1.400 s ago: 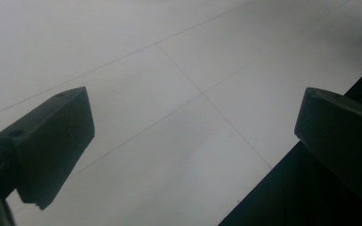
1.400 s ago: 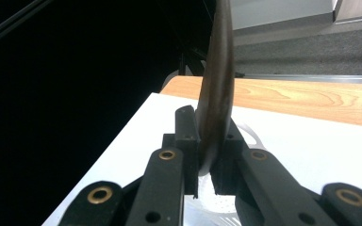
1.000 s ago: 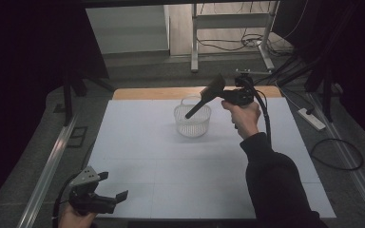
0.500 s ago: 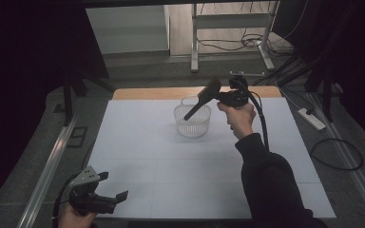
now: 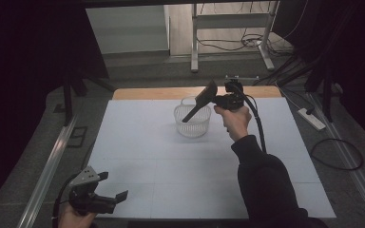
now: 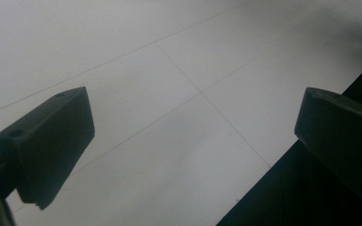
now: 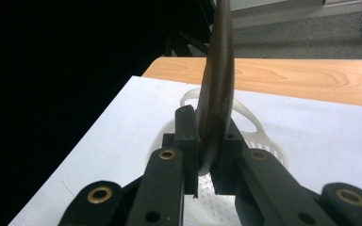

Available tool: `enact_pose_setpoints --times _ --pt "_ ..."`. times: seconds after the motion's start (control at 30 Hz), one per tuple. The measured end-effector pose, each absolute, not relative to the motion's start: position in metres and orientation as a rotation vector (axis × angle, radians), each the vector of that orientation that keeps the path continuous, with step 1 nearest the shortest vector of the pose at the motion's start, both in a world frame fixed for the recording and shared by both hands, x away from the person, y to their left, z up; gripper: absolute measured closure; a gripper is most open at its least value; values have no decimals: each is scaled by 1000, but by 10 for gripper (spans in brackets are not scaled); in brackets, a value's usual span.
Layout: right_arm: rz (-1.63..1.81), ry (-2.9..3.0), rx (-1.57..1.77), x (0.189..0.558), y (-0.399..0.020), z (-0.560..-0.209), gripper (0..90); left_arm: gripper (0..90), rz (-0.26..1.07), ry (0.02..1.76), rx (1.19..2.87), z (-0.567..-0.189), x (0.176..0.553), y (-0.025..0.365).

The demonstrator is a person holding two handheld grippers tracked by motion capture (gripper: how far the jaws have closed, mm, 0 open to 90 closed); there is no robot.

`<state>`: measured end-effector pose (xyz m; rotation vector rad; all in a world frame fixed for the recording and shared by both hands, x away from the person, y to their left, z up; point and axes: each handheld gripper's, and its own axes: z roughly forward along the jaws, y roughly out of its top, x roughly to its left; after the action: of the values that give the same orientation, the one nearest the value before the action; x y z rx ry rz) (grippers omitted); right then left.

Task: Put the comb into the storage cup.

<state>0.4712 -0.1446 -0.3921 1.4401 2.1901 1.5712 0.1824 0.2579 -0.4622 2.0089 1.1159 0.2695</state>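
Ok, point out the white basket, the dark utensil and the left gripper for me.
white basket (image 5: 193, 127), high view, front mesh wall.
dark utensil (image 7: 217, 89), right gripper view, blade edge.
left gripper (image 5: 114, 187), high view, between its fingers.

You're working in dim light: the white table sheet (image 5: 161, 156) is the one evenly lit area, and the surroundings left and right fall to near black. The floor beyond is brighter. Your left gripper view is grey and soft, its jaws blurred; the right gripper view's left half is black.

No text, label, brand, number or sign can be read anywhere in these pictures.
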Motion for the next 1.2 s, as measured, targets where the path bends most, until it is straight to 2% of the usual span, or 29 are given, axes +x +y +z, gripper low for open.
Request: enact_pose_setpoints --times 1.2 --pt "1569 2222 1538 480 -141 -430 833 0 260 1122 2008 -462 183 258"
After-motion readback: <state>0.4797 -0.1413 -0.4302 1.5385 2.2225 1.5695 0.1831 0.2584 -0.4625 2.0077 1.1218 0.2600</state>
